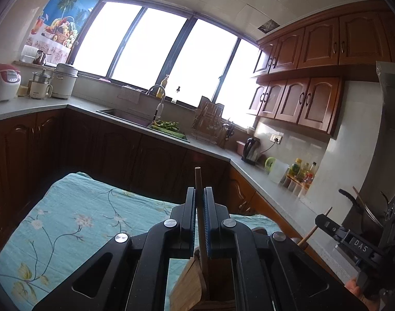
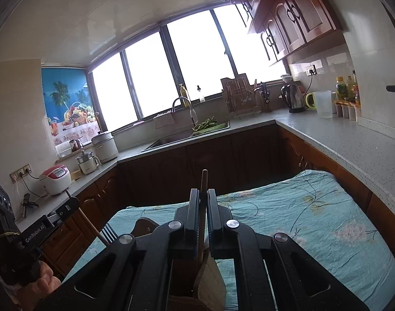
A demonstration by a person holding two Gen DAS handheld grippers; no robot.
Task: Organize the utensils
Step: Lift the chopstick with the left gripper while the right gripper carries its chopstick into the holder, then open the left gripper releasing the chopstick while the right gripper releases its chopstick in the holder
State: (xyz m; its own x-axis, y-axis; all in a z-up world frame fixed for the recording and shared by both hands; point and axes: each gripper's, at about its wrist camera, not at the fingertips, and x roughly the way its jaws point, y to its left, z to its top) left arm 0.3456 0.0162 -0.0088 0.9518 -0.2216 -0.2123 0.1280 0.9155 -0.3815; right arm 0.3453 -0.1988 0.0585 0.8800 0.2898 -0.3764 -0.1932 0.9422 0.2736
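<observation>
My left gripper (image 1: 199, 191) is shut on a thin brown wooden stick (image 1: 198, 178). The stick runs down between the jaws toward a wooden utensil holder (image 1: 189, 282) just under the gripper. My right gripper (image 2: 203, 193) is shut on a wooden spatula handle (image 2: 204, 181); its pale blade (image 2: 211, 282) hangs below the jaws, over the holder's rim (image 2: 181, 303). Each gripper shows in the other's view: the right gripper (image 1: 324, 220) at the far right, the left gripper (image 2: 67, 207) at the far left, both held in a person's hands. The gripper bodies hide most of the holder.
A teal floral cloth (image 1: 75, 223) covers the table under both grippers. A fork's tines (image 2: 109, 233) and a dark wooden piece (image 2: 145, 224) lie on it. Kitchen counters run around three sides, with a sink (image 2: 171, 140), a kettle (image 2: 292, 98), a rice cooker (image 2: 55, 178) and bottles (image 1: 301, 171).
</observation>
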